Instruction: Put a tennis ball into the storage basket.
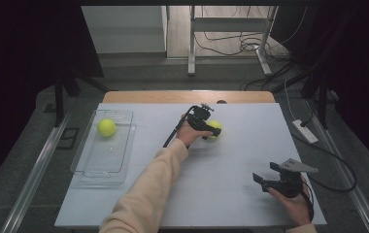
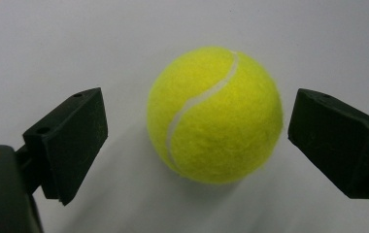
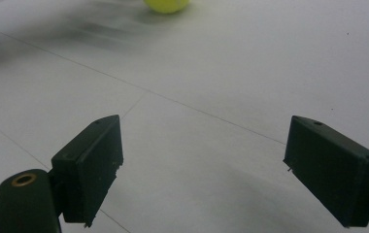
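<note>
Straddling the ball, your left tool stands wide open, neither jaw touching it; the ball rests on the tabletop just past centre. Your right tool, at 5 o'clock, gapes empty.

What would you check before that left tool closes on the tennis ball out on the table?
1. Left tool open wide enough: ok, both jaws stand apart from the ball.
2. Tennis ball between the jaws: ok, it sits between them, a little nearer the right-hand jaw in the left gripper view.
3. Ball at rest on the table: ok, it shows sharp on the white top.
4. Clear tray ready to take it: ok, it holds one other ball at its far end, with room left.
5. Right tool out of the way: ok, open, near the table's front right.
6. Jaws low enough on the ball: cannot tell.
</note>
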The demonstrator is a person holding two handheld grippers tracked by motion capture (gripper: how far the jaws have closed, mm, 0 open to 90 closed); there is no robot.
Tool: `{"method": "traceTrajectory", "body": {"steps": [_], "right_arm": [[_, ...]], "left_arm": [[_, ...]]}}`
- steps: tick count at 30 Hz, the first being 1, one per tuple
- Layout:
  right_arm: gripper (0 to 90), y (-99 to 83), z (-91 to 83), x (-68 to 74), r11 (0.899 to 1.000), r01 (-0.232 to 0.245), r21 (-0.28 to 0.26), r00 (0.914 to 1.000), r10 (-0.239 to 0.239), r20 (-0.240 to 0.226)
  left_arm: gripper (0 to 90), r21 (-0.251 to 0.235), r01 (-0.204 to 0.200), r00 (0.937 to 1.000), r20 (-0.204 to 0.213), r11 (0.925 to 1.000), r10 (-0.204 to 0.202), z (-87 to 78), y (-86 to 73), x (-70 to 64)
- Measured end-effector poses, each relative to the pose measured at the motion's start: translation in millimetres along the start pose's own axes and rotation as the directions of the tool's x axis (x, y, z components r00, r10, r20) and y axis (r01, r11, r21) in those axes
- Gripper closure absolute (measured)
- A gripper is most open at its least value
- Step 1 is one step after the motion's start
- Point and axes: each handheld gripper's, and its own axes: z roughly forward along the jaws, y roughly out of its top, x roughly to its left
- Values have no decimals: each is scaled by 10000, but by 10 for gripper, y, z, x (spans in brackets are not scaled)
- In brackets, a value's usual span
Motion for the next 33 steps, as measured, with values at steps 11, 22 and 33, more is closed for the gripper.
{"method": "traceTrajectory", "body": {"steps": [11, 22, 33], "right_arm": [[139, -5, -11, -10, 10000, -21, 0, 10000, 21, 3], [140, -5, -10, -12, 10000, -11, 24, 10000, 11, 33], [140, -8, -14, -14, 10000, -14, 6, 10000, 14, 66]], "left_arm": [[89, 166, 111, 9999, 46, 9998, -112, 101, 19, -1], [193, -7, 19, 9996, 290, 10000, -18, 137, 10, -17], [271, -3, -255, 9997, 47, 9997, 255, 93, 31, -68]]}}
